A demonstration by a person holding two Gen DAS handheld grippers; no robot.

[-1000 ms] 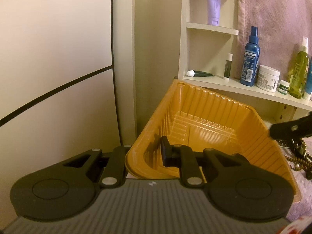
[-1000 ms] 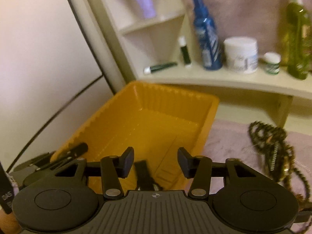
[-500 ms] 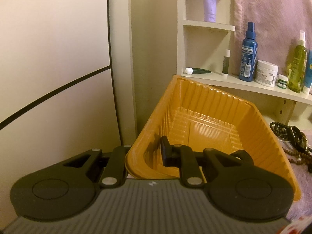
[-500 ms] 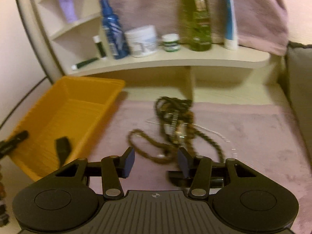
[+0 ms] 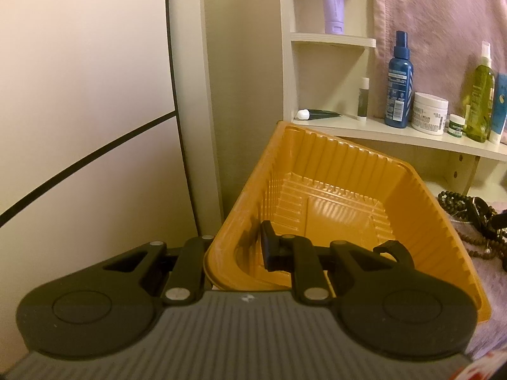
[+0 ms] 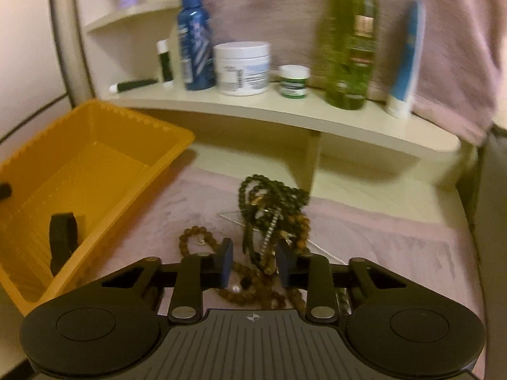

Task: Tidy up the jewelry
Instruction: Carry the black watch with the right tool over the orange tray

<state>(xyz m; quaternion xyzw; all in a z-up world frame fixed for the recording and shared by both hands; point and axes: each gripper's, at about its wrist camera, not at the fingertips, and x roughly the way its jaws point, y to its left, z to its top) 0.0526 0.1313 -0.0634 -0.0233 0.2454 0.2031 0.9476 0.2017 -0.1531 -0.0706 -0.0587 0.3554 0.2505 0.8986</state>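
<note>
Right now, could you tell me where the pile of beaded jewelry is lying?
In the right wrist view the beaded jewelry lies on the pink cloth, right of the orange tray and below the shelf, partly between the closing right gripper.

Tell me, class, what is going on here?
A person works two handheld grippers. The left gripper is shut on the near wall of an empty orange tray, steadying it. The right gripper is closing over a tangle of bead necklaces on the pink cloth beside the tray. Nothing is in the tray yet.
</note>
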